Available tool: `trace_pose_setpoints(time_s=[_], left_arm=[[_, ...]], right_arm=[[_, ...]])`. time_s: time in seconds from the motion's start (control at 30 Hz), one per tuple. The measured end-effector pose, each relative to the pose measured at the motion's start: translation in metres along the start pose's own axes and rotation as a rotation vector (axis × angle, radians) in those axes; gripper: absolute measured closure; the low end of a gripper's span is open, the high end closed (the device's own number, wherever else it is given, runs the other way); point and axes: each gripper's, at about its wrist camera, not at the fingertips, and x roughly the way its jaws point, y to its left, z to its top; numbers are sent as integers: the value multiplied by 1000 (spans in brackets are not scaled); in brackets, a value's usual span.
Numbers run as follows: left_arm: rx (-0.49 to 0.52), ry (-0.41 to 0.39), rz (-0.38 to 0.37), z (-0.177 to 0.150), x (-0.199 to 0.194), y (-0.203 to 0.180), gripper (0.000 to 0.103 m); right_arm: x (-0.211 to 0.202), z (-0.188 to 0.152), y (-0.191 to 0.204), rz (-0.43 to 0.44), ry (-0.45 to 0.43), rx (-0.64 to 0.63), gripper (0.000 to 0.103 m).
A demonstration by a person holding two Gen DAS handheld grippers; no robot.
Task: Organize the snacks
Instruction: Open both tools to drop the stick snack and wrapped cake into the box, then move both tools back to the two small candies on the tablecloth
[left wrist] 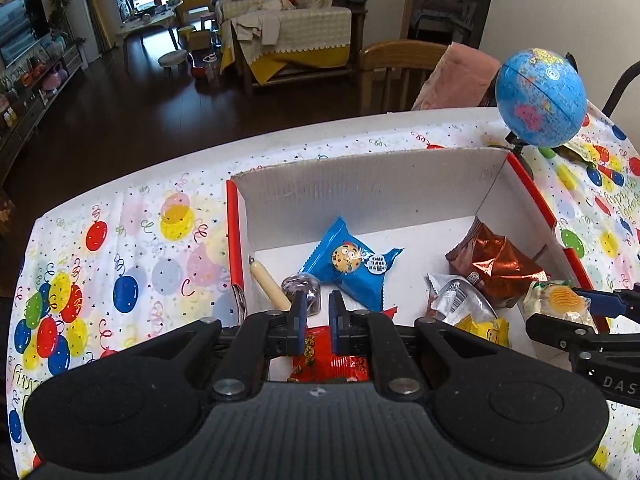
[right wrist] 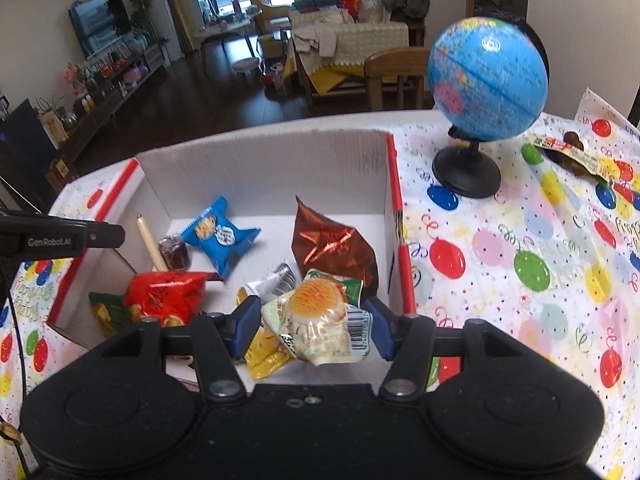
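Observation:
A white cardboard box (left wrist: 360, 192) with red edges stands on the balloon-print tablecloth. In it lie a blue cookie packet (left wrist: 348, 264), a brown foil packet (left wrist: 492, 264), a red packet (left wrist: 320, 356), a silver packet (left wrist: 456, 296), a yellow packet (right wrist: 264, 352), a purple jelly cup (left wrist: 300, 284) and a wooden stick (left wrist: 268, 284). My left gripper (left wrist: 318, 320) hangs shut and empty over the box's near left part. My right gripper (right wrist: 312, 328) grips a pale snack packet (right wrist: 320, 320) with an orange picture, over the box's near right corner.
A blue globe (right wrist: 486, 76) on a black stand sits just right of the box. Behind it lie a brown wrapped snack (right wrist: 568, 152) and a green-capped candy tube (right wrist: 540, 168). A wooden chair (left wrist: 400, 68) stands beyond the table's far edge.

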Motion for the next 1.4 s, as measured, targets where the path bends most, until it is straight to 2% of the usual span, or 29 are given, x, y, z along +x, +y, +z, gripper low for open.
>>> trace_pose_setpoints(time_s=[0.07, 0.17, 0.37, 0.63, 1.07, 1.17, 1.23, 1.33, 1.37, 1.4], left_arm=[[-1, 13, -2, 0, 1, 1, 92], [-9, 21, -3, -1, 1, 2, 92], [-21, 12, -13, -4, -11, 1, 92], [-24, -17, -11, -10, -39, -9, 92], [-24, -70, 2, -38, -94, -37, 90], [-24, -77, -5, -46, -105, -45, 83], [-27, -83, -8, -52, -113, -50, 75], [-30, -91, -11, -61, -123, -58, 70], [-31, -92, -11, -64, -126, -60, 66], [-34, -95, -14, -67, -129, -62, 52]], right_arm=[[0, 0, -1, -3, -1, 6, 47], [-3, 0, 0, -5, -8, 5, 41], [-16, 0, -1, 13, -26, 1, 40], [-45, -5, -4, 53, -69, 6, 35], [-103, -25, -10, 119, -149, -10, 24], [-114, -31, -14, 128, -163, -10, 22], [-123, -37, -15, 134, -171, -12, 21], [-133, -44, -18, 145, -179, -17, 20], [-136, -46, -18, 148, -181, -18, 20], [-139, -48, -19, 151, -183, -20, 19]])
